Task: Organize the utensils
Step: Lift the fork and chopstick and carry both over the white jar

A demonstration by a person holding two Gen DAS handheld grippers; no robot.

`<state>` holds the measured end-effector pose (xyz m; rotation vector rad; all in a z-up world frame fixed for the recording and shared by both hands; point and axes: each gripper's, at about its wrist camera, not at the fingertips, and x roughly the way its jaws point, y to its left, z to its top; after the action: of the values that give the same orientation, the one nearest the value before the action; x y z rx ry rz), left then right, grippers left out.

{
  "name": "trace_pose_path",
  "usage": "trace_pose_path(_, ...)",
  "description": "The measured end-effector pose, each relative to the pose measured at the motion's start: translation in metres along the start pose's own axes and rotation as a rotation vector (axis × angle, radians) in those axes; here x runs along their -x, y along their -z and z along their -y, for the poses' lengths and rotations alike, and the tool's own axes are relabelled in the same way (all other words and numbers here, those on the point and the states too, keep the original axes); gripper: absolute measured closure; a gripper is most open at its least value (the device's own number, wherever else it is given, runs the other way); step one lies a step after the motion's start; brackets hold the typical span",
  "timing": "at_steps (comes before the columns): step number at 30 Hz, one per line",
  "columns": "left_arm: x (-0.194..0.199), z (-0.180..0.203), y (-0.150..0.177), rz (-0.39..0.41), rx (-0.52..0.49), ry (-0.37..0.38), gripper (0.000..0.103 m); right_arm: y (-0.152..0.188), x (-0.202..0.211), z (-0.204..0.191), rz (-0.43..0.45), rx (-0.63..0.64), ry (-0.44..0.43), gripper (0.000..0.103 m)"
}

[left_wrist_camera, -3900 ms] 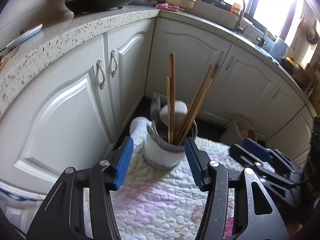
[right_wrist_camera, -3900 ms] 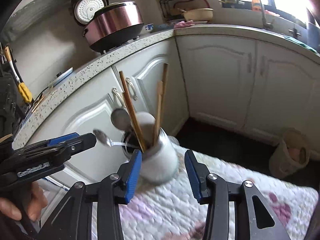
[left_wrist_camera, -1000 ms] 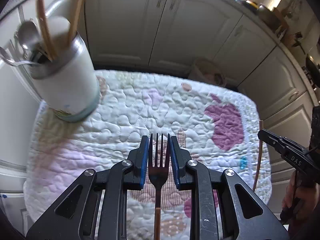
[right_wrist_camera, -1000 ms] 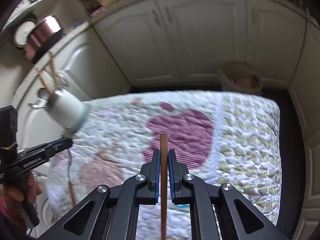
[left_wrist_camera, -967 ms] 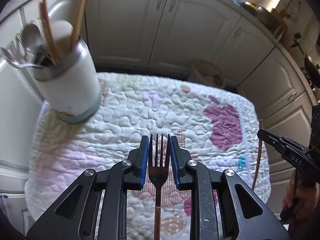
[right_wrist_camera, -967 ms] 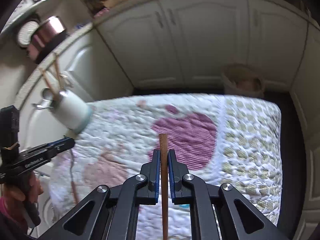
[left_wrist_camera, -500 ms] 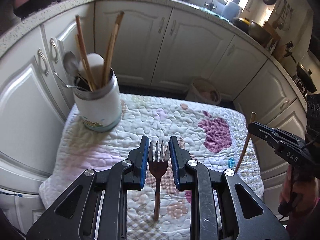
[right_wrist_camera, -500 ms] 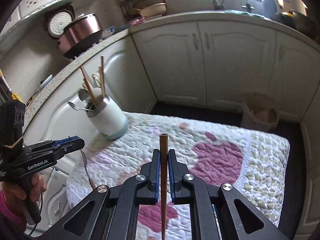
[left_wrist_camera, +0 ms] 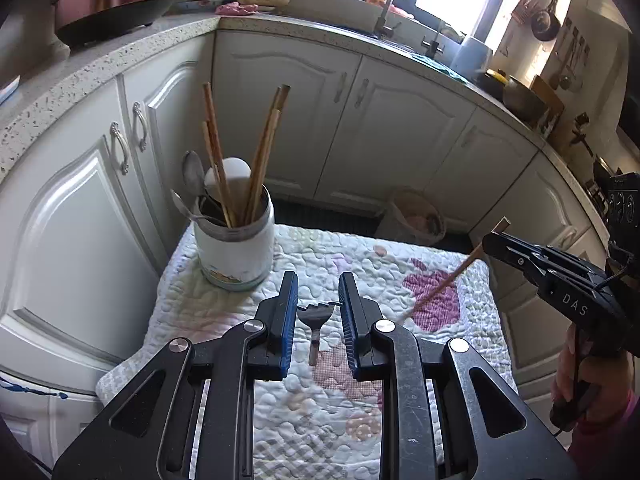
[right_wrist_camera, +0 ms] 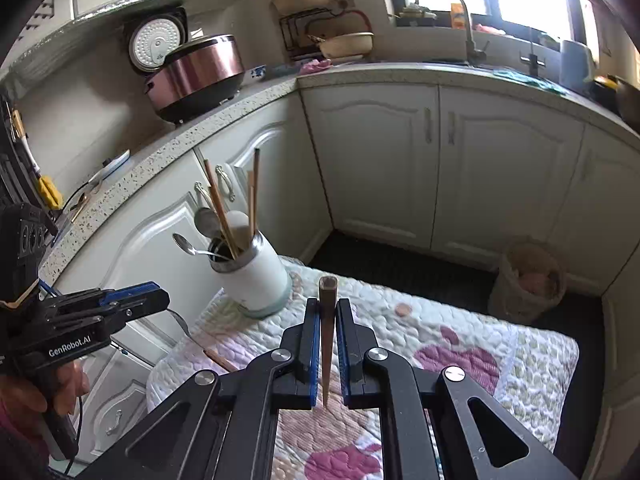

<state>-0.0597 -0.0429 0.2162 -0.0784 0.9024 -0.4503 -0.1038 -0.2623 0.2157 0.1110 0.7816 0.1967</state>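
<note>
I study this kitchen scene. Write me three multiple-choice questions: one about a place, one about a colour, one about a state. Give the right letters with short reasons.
1. Where does the utensil holder stand?
A. on the countertop
B. on the quilted cloth
C. in the sink

2. What colour is the holder's body?
A. white
B. red
C. black

3. What is the state of the right gripper?
A. open, with nothing in it
B. shut on a spoon
C. shut on a wooden chopstick

Answers:
1 B: its base rests on the cloth, below the counter.
2 A: its wall is plain white.
3 C: the brown stick stands clamped between the two fingers.
</note>
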Motion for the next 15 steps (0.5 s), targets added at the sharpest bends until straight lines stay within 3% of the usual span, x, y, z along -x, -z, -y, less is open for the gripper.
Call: trace_pose_path(15, 0.045, -0.016, -0.056, 0.089, 0.032, -0.004, 0.084, -0.055, 0.011, -0.039, 0.063, 0.095, -0.024, 0.096)
